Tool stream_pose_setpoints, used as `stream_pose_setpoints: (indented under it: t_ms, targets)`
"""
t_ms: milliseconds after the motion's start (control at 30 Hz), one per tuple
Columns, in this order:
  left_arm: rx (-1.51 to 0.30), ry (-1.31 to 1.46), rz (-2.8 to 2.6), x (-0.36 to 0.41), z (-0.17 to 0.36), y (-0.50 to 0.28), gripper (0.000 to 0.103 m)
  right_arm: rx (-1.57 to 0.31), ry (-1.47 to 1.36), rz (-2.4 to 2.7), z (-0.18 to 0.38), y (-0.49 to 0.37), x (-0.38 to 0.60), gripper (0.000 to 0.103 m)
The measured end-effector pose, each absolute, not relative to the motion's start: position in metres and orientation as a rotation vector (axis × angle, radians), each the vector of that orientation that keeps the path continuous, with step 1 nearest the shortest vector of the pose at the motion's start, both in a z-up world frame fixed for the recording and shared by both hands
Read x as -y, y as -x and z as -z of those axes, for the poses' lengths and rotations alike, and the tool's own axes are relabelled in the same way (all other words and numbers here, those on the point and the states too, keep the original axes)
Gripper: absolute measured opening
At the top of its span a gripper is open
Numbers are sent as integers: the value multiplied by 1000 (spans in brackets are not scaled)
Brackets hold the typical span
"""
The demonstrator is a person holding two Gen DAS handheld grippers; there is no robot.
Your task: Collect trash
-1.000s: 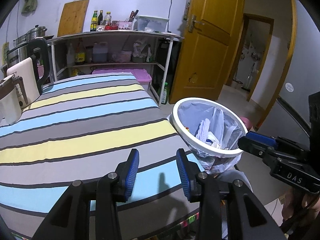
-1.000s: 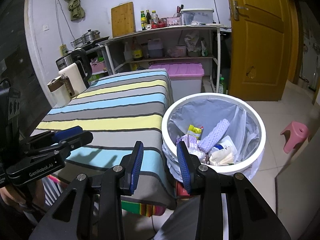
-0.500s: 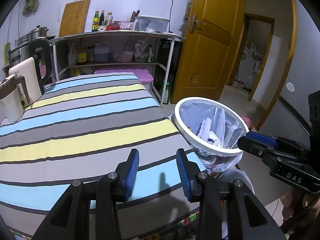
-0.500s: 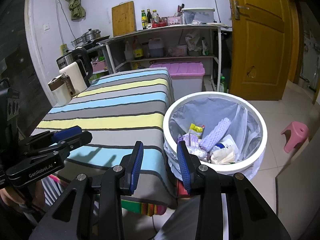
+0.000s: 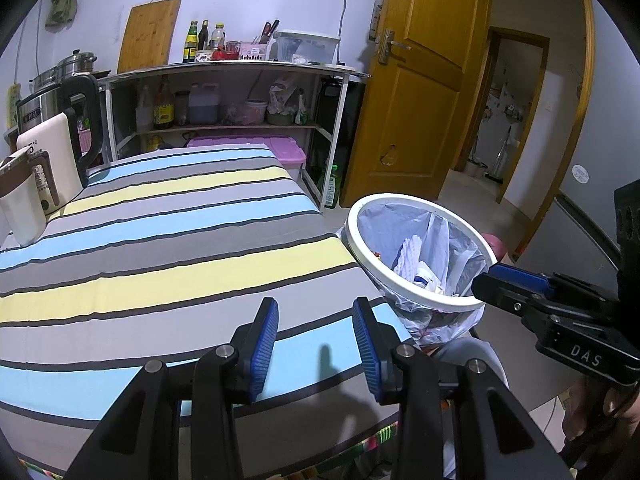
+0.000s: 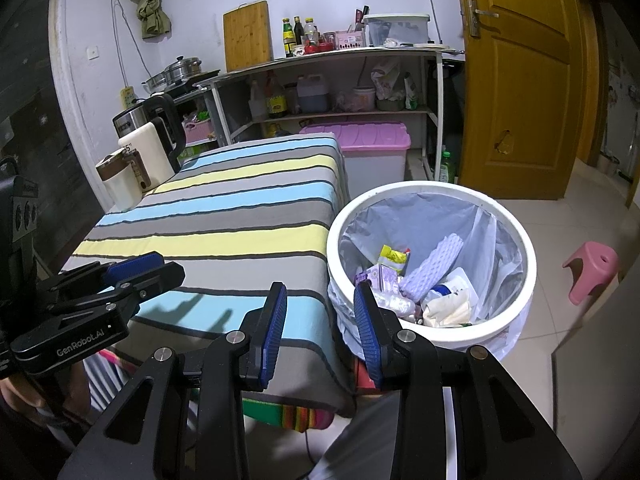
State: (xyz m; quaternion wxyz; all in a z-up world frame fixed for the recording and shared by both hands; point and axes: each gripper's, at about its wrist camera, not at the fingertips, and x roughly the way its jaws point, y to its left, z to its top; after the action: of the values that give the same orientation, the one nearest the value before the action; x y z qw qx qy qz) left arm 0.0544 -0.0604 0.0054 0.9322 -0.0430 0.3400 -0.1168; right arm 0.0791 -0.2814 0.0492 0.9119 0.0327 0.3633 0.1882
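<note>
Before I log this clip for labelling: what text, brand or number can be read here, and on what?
"DAS": on the right gripper body.
"GenRobot.AI": on the left gripper body.
"5": partial, on the cream kettle.
Labels on shelf bottles and trash in the bin: too small or blurred.

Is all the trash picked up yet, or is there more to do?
It looks nearly done. The trash bin already holds wrappers and a purple foam sleeve. The left hand-held gripper and right hand-held gripper are both open and hold nothing. No trash shows on the striped tablecloth, so nothing visible is left.
</note>
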Motion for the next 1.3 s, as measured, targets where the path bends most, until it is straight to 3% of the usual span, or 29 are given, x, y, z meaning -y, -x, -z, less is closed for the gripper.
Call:
stream_pose_setpoints:
  t_ms: [1300]
  targets:
    - [-706,73,201,65,1,-50,38,-757,-67,-389,-44,-76,278,36]
